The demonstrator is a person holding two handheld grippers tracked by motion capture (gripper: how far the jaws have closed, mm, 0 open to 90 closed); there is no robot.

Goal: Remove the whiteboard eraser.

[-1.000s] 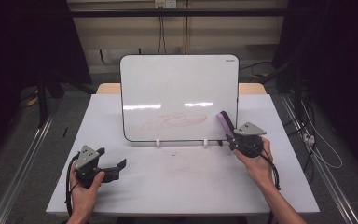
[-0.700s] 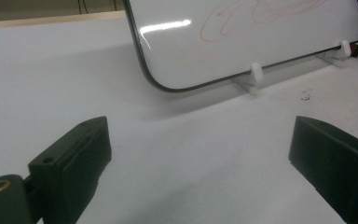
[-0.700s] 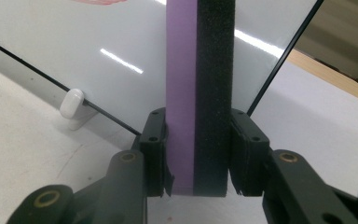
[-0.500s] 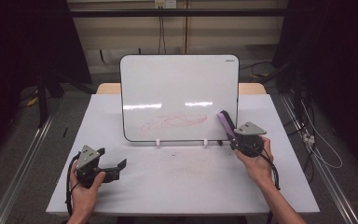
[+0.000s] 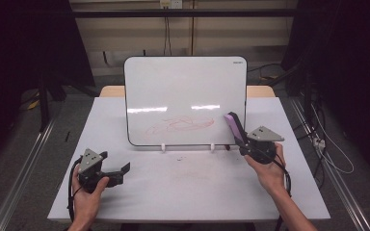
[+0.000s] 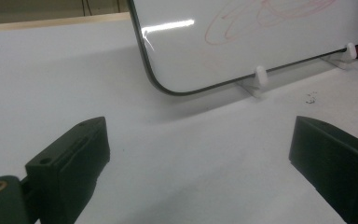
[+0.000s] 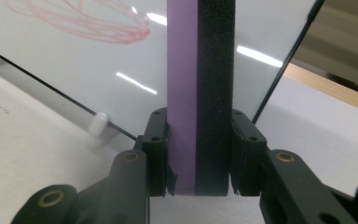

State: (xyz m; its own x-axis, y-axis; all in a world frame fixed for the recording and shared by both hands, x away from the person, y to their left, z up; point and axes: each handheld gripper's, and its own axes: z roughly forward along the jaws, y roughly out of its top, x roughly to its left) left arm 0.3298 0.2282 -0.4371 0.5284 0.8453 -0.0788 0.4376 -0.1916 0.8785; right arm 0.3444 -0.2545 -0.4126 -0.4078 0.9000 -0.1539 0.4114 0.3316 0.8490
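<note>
Little has changed since the earlier frames: both tools are seen in nearly the same places, and the eraser is held at the same slant against the board's lower right corner.

On the white tabletop [image 5: 192, 187] a whiteboard [image 5: 185, 96] is propped upright on small white clips [image 5: 163, 147], with faint red scribbles [image 5: 183, 124] visible in its lower half. Traces of dust or red smudging can be made out on the tabletop in front of the board.

The right tool [image 5: 243, 143] is gripped by the person's right hand [image 5: 267, 168] near the board's lower right corner. Its jaws are pressed onto a whiteboard eraser [image 5: 234, 127], purple on one face and black felt on the other; in the right gripper view the eraser [image 7: 200, 93] is seen pinched between the two black pads, rising straight up from them with the board just behind it.

The left tool [image 5: 120, 171] is held by the left hand [image 5: 89, 192] low over the near left part of the tabletop, well apart from the board. In the left gripper view its jaws are seen spread wide with nothing between them, pointed toward the board's lower left corner [image 6: 163, 84].
</note>
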